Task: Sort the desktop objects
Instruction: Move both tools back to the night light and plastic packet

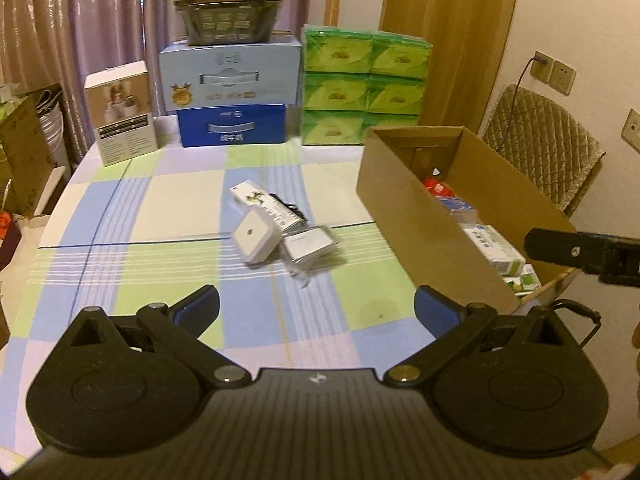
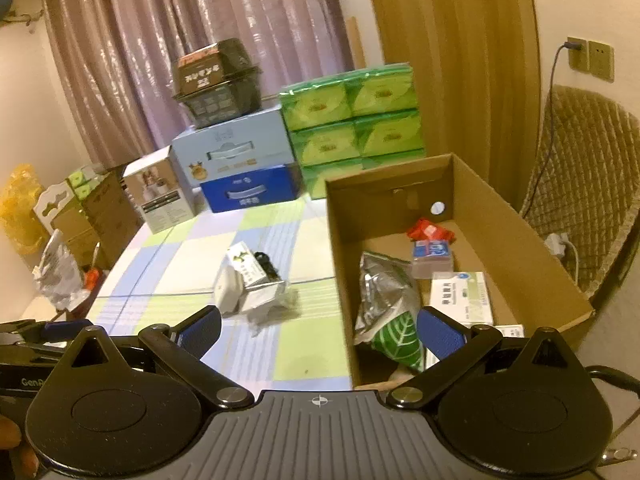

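Nearest to me, my left tongs (image 1: 316, 308) hang above the checked cloth of the desk (image 1: 120, 280) with their blue pads spread wide and nothing between them. My right tongs (image 2: 318, 330) are just as wide and just as empty, poised over the near wall of the cardboard box (image 2: 340, 280), so I judge them free for the next pick.

Beyond the left tongs, near the middle of the desk, lies the small cluster not yet sorted: a white square gadget (image 1: 256, 238) tipped up on edge, a clear plastic packet (image 1: 310, 246) touching it on the right, and behind both a green-and-white carton (image 1: 266, 206) with something black (image 1: 290, 208) just beside it; I cannot tell what that black thing is.

To the right stands the box, already holding a silvery foil bag with a green leaf print (image 2: 384, 304), a white medicine carton (image 2: 460, 294), a small blue-topped pack (image 2: 434, 258) and a red wrapper (image 2: 428, 232).

To do this pick well, I would take the gadget first, since it stands proud and offers two flat sides. I would come in low and straight, set one pad on either side of it, and close without nudging the packet. The packet looks slippery and limp; it probably wants a pinch on an edge.

At the far edge are stacked boxes and green tissue packs (image 1: 364, 84), well apart from the work.
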{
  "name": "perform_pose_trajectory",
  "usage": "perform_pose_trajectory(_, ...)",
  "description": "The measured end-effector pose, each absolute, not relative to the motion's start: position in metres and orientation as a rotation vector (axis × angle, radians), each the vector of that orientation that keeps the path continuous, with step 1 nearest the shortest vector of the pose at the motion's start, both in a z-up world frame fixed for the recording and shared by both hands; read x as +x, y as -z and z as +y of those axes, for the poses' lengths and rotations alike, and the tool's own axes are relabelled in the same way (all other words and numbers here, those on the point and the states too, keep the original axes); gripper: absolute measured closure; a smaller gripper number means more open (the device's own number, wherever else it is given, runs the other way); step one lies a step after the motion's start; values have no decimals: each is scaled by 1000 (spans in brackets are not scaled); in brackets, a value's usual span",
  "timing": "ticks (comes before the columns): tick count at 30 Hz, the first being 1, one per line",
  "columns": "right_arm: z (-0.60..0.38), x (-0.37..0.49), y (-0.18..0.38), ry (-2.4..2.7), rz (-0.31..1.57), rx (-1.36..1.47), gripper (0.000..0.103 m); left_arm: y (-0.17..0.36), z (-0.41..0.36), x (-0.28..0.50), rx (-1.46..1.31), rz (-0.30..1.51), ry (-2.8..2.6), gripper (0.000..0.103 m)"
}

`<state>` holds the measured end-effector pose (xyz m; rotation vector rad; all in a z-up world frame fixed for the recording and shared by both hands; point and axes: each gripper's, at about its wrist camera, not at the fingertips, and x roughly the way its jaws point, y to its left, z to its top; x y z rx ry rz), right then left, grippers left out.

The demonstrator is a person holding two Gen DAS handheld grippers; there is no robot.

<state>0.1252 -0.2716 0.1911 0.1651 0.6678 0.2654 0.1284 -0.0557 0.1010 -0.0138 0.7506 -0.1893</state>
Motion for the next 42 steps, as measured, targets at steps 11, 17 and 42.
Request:
perform_pose_trajectory(11,-230,121,-194,-366,665,135,2,-94,-6,120,1,755,104,1)
perform_pose_trajectory(17,-201,122,-187,-427,675,87,2,-88,12,122,20,767,92,1)
perform_pose_trajectory(42,-144,215,-68,-409,817,54,2,6,53,206,100,843,158,1)
